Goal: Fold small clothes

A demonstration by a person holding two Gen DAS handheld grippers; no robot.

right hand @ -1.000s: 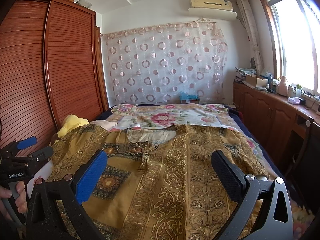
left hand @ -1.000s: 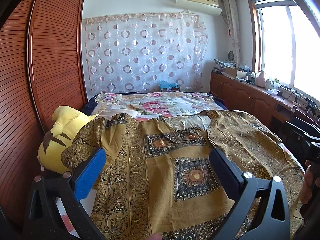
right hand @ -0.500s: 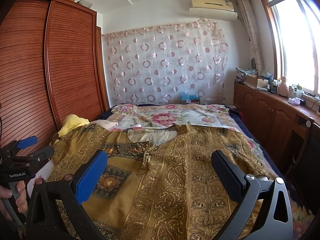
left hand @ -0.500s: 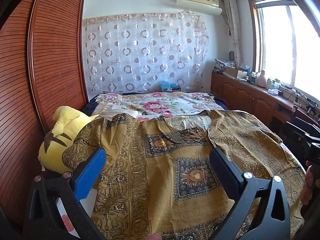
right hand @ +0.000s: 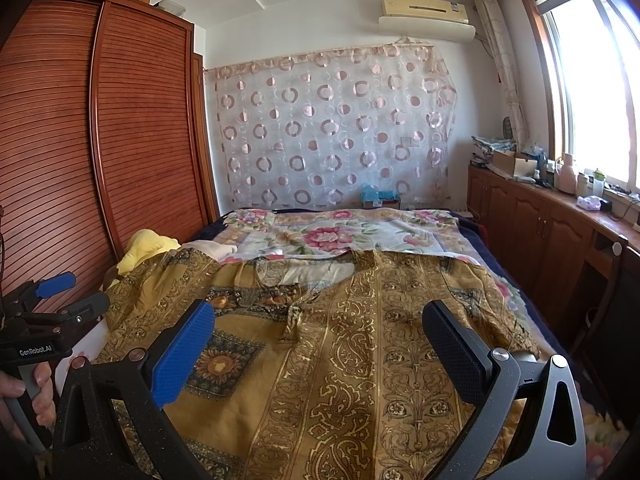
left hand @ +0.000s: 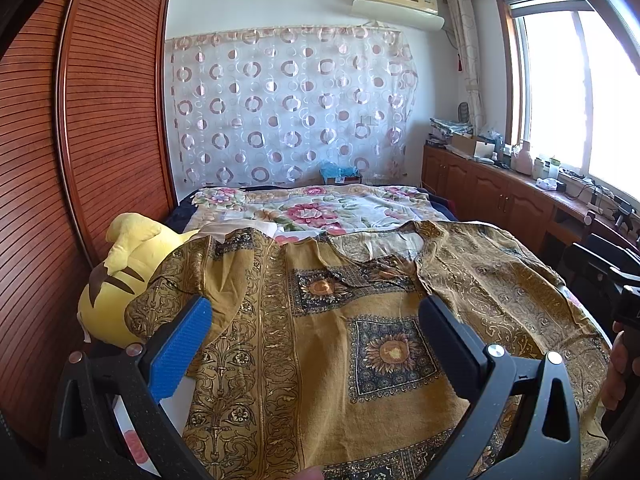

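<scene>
- Garment (left hand: 320, 344): a mustard-gold top with dark paisley borders and sunflower squares, lay spread flat across the near half of my bed, neckline (left hand: 380, 244) toward the far end, front side up.
- Its one sleeve (left hand: 192, 280) draped over the yellow plush toy (left hand: 120, 276) at the bed's wardrobe side; the other sleeve (right hand: 472, 292) lay out toward the window side.
- My left gripper (left hand: 312, 344) hovered above the cloth with both fingers spread wide, nothing between them; the blue pad (left hand: 180, 352) and black pad (left hand: 448, 344) framed a sunflower square.
- My right gripper (right hand: 316, 352) was likewise wide apart and empty, above the paisley strip right of the neck tie (right hand: 294, 316).
- Whether either tool touched the fabric, I could not tell.
- From the right wrist view, my left hand (right hand: 24, 396) gripped the other tool's handle at the frame's left edge.
- Beyond the garment: floral bedsheet (left hand: 320, 208), then a circle-print curtain (right hand: 332, 132) on the far wall.
- Slatted wooden wardrobe (right hand: 80, 140) stood along one side; wooden cabinets (right hand: 536, 224) under the window (right hand: 592, 80) along the other.
</scene>
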